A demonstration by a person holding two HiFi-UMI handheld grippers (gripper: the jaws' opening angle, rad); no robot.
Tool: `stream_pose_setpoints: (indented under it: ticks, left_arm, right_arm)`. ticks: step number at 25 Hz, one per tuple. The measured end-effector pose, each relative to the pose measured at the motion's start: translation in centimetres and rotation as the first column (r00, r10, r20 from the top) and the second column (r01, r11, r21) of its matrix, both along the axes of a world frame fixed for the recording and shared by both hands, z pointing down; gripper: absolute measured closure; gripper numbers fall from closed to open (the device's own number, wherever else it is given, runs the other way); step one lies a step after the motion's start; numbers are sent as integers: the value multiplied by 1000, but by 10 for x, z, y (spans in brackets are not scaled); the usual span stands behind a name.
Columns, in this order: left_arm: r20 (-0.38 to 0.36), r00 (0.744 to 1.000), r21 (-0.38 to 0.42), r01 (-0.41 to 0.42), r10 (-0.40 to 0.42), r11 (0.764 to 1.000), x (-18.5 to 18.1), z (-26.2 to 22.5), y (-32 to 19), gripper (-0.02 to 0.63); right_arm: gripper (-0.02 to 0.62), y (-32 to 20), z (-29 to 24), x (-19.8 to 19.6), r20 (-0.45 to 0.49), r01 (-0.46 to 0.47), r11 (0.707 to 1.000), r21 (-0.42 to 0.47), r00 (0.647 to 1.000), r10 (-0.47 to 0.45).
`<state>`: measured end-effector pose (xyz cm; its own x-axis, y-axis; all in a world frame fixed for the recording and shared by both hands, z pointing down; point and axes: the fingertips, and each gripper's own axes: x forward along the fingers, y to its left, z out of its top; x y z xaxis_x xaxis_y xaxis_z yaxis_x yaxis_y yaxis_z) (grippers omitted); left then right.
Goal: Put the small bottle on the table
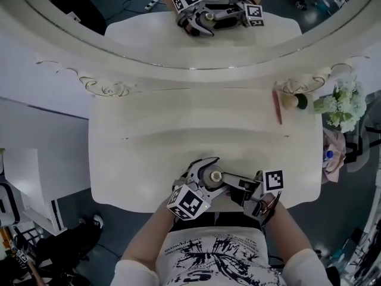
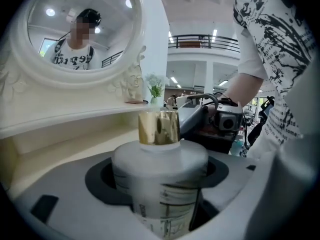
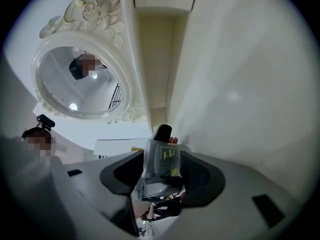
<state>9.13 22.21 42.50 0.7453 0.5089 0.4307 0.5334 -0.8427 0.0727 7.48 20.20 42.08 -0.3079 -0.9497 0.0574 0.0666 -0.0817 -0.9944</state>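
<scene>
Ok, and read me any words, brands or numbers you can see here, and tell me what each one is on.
Nothing here can be read clearly.
Label on the white bottle: lines of print, too blurred to read.
Label on the small dark bottle: print too small to read.
T-shirt: black graphic, no legible words.
Marker cubes: square patterns only, no letters.

Cream table (image 1: 196,142), white bottle (image 2: 160,174), gold cap (image 2: 159,128), greyish small bottle (image 3: 161,164), black cap (image 3: 161,132)
</scene>
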Motion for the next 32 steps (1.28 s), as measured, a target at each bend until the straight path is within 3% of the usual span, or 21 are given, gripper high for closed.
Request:
stream_pose_setpoints:
  ticks: [7,14,18,23,26,28,32]
  left_arm:
    - [17,1000,17,-14,14,1000,-1,3,4,252]
    - [45,999,-10,8,-7,1000,-3,0,2,249]
    - [43,999,46,19,-21,999,-15,-5,-1,249]
    - [21,999,73,38,-40,997,-25,-15,-8,249]
    - [-27,997,68,67,-66,995,-28,-32,-13,249]
    - [-63,993,54,98,-95,994,-30,-48,-19,249]
    - [-122,979,25,170,-166,985,-36,-83,-32,251]
  right_arm:
    - [356,4,8,0,13,-31,997,-65,999,32]
    - [362,2,3,-2,-67,-26,995,-98,998,20]
    - [373,4,6,-15,-111,-20,977,-213,994,-4]
    - [382,4,4,-16,-139,-59,968,-245,990,25]
    - [443,5,-4,-12,-183,-97,964,-248,982,51]
    - [527,8,-15,-4,-221,-139,961,-241,972,85]
    - [555,15,-45,13,-349,-215,952,-217,928,130]
